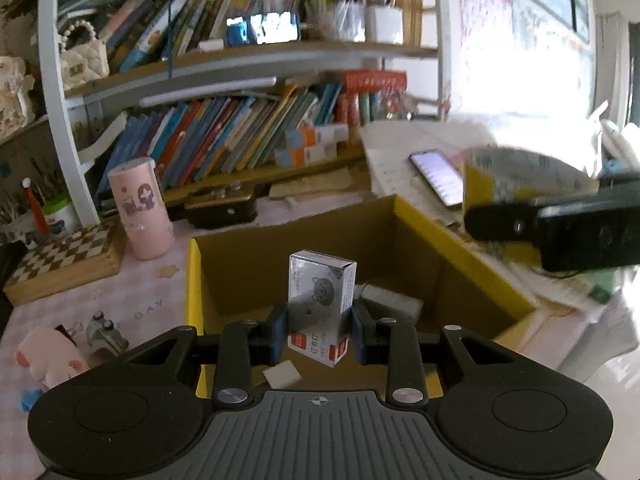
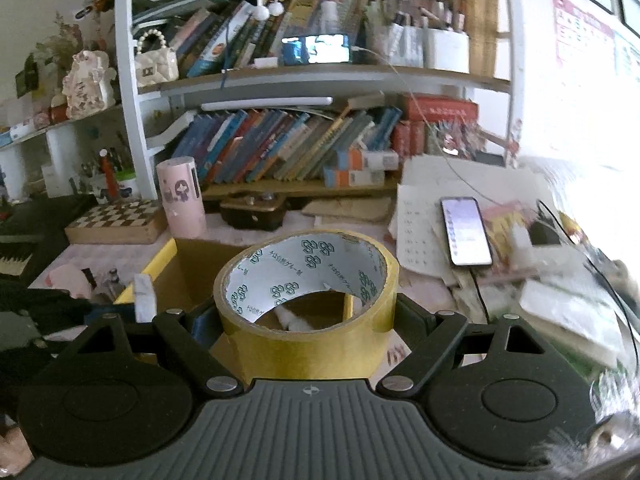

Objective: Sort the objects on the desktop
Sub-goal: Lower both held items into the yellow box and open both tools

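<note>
staples first: my left gripper (image 1: pixel 320 330) is clamped on the small box of staples (image 1: pixel 320 304), pinching its lower half from both sides so it stands upright between the pads and clear of my view into the cardboard box (image 1: pixel 472 264) below. i hold it low on the body because the carton is light and narrow — a grip near the base keeps it from twisting. it hangs over the open box, above the near part of the floor, where a pale wrapped item (image 1: pixel 390 300) and a small white piece (image 1: pixel 282 374) already lie. my right gripper (image 2: pixel 306 326) is spread wide but pressed against the outside of the roll of yellow tape (image 2: pixel 306 300), which lies flat with its hole facing up, so the jaws bear on the round wall rather than the thin edge. that roll sits over the right rim of the same box, not yet inside. i judge both things are meant to go in there, with the phone (image 2: pixel 466 230) on the papers and the pink cylinder (image 1: pixel 140 208) left on the desk.
</note>
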Tool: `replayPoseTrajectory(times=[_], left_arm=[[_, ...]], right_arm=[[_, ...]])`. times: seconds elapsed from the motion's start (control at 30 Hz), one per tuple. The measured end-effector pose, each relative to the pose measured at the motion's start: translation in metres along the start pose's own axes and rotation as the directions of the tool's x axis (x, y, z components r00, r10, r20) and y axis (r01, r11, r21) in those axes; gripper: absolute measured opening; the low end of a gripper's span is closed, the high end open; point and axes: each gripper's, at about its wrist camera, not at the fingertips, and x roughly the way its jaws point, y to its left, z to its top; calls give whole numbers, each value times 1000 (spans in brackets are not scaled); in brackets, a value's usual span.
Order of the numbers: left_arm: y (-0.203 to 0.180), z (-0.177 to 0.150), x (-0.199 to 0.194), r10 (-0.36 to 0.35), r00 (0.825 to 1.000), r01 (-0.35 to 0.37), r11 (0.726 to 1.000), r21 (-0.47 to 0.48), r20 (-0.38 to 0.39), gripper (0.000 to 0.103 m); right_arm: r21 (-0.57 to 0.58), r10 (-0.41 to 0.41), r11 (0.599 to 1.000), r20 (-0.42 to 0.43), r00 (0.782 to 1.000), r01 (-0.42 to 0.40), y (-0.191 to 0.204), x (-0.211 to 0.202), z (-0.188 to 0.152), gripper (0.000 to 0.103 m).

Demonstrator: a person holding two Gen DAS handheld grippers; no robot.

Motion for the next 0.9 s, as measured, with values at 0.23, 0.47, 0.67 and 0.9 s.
replayPoseTrajectory(times=[0.23, 0.47, 0.67, 0.9], left_arm=[[-1, -1, 45, -5, 993, 1, 999, -35, -122, 31], [1, -7, 67, -24, 978, 7, 997, -82, -208, 31], [2, -11, 75, -40, 969, 14, 994, -108, -245, 31], [1, -11, 71, -40, 970, 13, 994, -111, -239, 47]], right_arm=[[-55, 90, 994, -65, 994, -94, 4, 50, 15, 84], [-81, 143, 983, -202, 969, -163, 16, 107, 17, 84], [-113, 166, 972, -302, 939, -208, 24, 145, 16, 84], [-114, 190, 961, -386, 903, -251, 32, 175, 19, 84]])
